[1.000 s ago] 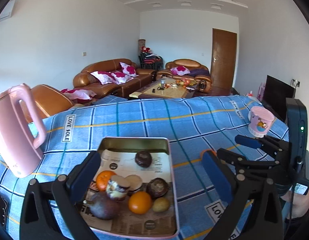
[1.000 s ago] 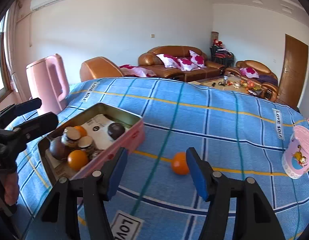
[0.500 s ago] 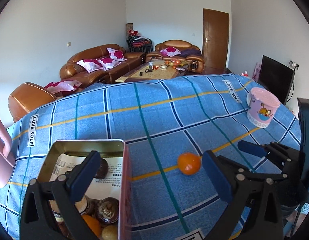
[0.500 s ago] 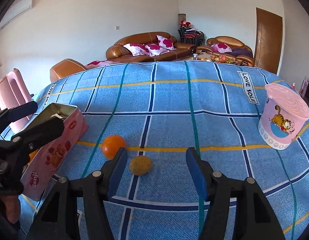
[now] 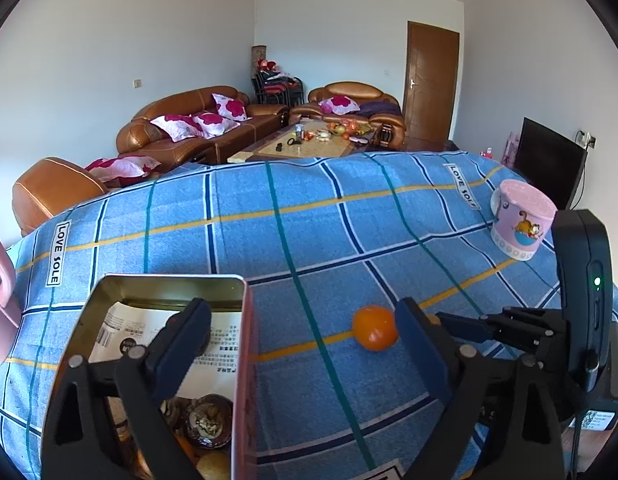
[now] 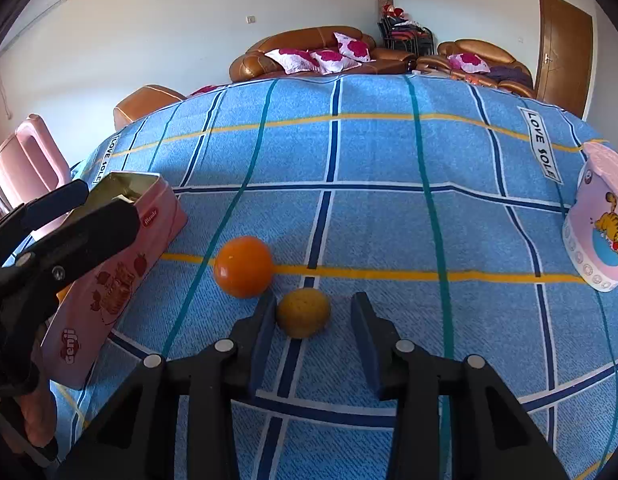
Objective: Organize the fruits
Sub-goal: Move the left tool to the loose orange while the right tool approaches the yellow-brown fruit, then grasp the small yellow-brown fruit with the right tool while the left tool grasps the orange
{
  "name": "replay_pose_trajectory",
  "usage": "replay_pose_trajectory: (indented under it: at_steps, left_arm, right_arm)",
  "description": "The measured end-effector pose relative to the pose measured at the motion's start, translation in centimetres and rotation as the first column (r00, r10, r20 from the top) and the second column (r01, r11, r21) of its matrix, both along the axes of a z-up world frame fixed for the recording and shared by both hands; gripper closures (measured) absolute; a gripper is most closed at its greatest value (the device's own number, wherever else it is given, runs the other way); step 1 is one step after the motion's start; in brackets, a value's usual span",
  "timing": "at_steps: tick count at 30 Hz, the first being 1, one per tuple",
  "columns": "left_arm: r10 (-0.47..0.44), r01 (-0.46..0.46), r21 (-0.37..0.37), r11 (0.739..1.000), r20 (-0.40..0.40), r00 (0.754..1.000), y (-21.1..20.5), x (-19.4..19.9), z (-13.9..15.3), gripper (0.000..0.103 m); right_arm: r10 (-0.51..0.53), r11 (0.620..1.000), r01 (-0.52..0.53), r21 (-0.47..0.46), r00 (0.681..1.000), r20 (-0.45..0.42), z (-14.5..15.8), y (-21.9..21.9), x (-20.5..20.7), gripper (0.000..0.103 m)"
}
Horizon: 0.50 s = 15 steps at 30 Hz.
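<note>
The left hand-held gripper (image 5: 303,312) is released, its jaws wide, though they have just been closing a little. They straddle the right wall of the open tin (image 5: 169,278): the left finger hangs over the paper lining inside, the right finger over the blue checked cloth (image 5: 309,220) on the bench. An orange (image 5: 375,328) lies on the cloth just inside the right finger, apart from the tin wall. Under the left finger, dark halved fruits (image 5: 209,420) sit in the tin's near end. Beyond the right finger the right hand-held gripper (image 5: 461,326) reaches in low, and a pink cup (image 5: 521,220) stands far ahead on that side.

From the right wrist, the right hand-held gripper (image 6: 313,304) has just been closing around a small yellow-brown fruit (image 6: 303,312) on the cloth. Its left pad touches the fruit while the right pad stands clear, so nothing is clenched. The orange (image 6: 243,266) rests just ahead and left of the left finger, near the small fruit. Further left is the pink tin (image 6: 121,272), with the left hand-held gripper (image 6: 105,204) above its rim. A pink kettle (image 6: 29,160) stands behind.
</note>
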<state>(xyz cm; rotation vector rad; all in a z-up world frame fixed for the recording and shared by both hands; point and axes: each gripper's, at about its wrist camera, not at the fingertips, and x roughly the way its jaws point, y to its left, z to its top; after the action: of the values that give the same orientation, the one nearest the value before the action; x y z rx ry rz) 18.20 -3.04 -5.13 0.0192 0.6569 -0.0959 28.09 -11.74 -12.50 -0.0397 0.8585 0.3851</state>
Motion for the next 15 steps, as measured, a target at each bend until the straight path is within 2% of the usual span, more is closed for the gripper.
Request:
replay_pose_trajectory:
  at_steps: [2,5,9,15]
  left_arm:
    - [-0.023,0.023,0.013,1.0,-0.004,1.0,-0.7,0.0,-0.1,0.019]
    - [-0.057,0.058,0.033,0.998,-0.014,0.998,-1.8,0.1,-0.3,0.025]
    - [-0.096,0.098,0.06,0.993,-0.036,0.995,-3.2,0.6,-0.7,0.028]
    - [-0.131,0.135,0.023,0.991,-0.12,0.984,-4.0,2.3,-2.2,0.031]
  right_arm:
    - [-0.002,1.0,0.002,0.003,1.0,0.009,0.1,-0.1,-0.2,0.074]
    - [-0.027,0.999,0.027,0.032,0.999,0.024,0.4,-0.9,-0.3,0.074]
    - [-0.096,0.993,0.094,0.076,0.995,0.024,0.5,-2.6,-0.3,0.074]
    - [-0.156,0.983,0.155,0.102,0.988,0.007,0.6,-4.8,0.1,0.074]
